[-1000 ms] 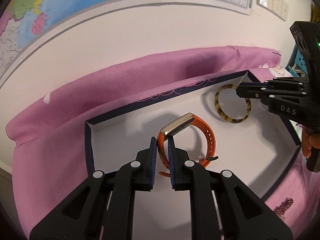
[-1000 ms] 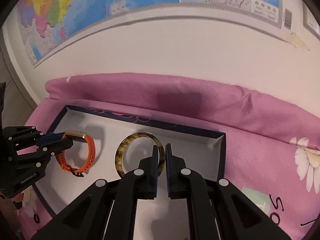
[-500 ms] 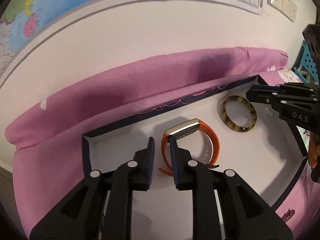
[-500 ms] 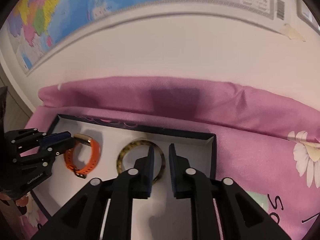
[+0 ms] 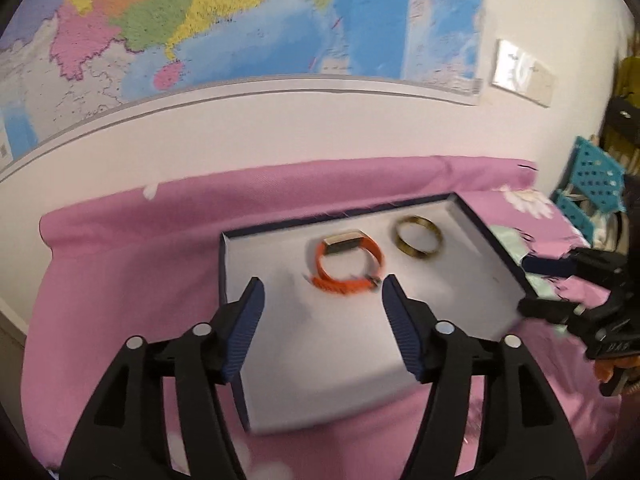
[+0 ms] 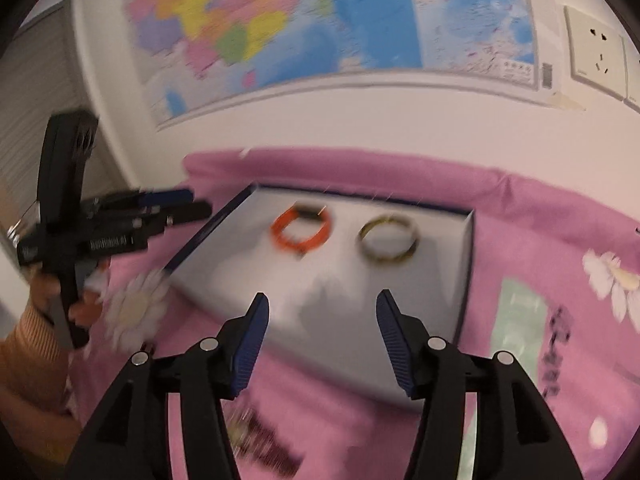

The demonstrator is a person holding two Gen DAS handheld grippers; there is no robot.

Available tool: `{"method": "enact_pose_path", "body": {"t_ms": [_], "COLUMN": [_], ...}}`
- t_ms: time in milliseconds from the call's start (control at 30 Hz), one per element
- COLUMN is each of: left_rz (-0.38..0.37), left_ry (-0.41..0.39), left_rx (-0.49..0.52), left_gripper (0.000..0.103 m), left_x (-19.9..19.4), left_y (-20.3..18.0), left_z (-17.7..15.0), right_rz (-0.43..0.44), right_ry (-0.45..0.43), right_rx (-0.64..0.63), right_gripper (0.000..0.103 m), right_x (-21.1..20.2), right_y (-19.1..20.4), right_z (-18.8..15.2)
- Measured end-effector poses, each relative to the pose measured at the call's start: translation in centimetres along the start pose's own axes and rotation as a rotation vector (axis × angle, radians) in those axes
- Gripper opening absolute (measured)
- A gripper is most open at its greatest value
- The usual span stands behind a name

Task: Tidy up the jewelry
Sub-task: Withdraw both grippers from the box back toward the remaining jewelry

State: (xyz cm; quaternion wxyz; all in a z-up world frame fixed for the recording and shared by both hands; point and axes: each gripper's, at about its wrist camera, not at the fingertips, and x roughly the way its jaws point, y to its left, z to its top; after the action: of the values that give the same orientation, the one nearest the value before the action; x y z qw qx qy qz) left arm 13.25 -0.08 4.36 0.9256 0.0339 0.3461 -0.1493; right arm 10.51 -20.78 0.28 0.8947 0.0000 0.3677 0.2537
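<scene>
Wall map (image 5: 248, 20): we are seeing it hanging on the white wall, high behind the box.
Pink cloth (image 5: 120, 248): we are seeing it lying under the box, spreading out on every side of it and bunching up against the wall behind; white flowers are printed on it.
Box (image 5: 496, 252): we are looking at a shallow open box with dark blue walls and a white floor, sitting on the cloth; the motion is blurring both views slightly.
Left gripper (image 5: 322, 300): we are holding it over the near part of the box, with its jaws opening and standing well apart; nothing is sitting between them, and the watch is lying just beyond the tips.
Right gripper (image 6: 322, 312): we are holding it over the near edge of the box, with its jaws opening and nothing between them.
Orange watch (image 5: 348, 264): it is lying on the box floor, toward the back wall, with no gripper touching it.
Brown bangle (image 5: 418, 237): it is lying flat on the box floor, just beside the watch and apart from it, toward the box's right wall in the left wrist view.
</scene>
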Motion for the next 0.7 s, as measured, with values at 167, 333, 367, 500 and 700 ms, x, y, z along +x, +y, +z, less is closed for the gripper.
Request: {"method": "enact_pose_path", "body": {"t_ms": [167, 333, 367, 500, 700], "left_rz": [-0.029, -0.034, -0.031, -0.038, -0.037], "left_ry": [0.002, 0.019, 0.022, 0.038, 0.028], "left_rx": [0.02, 0.012, 0.002, -0.015, -0.01], "left_gripper": [0.065, 0.066, 0.066, 0.067, 0.067], "left_x": [-2.6, -4.0, -4.1, -4.5, -5.5], "left_y": [-1.2, -2.0, -2.1, -2.7, -3.3], "left_z": [-3.9, -7.1, -7.6, -9.5, -11.1], "right_rz": [-0.004, 0.012, 0.026, 0.045, 0.05], "right_ry": [0.06, 0.089, 0.093, 0.104, 0.107], "right_rx": [-0.056, -0.068, -0.064, -0.08, -0.048], "right_gripper": [0.052, 0.044, 0.042, 0.032, 0.026], "right_x": [-0.8, -1.1, -1.1, -1.1, -0.6], "right_y": [2.2, 3.8, 3.9, 4.7, 4.8], "right_z": [-3.7, -6.1, -6.4, -7.3, -7.5]}}
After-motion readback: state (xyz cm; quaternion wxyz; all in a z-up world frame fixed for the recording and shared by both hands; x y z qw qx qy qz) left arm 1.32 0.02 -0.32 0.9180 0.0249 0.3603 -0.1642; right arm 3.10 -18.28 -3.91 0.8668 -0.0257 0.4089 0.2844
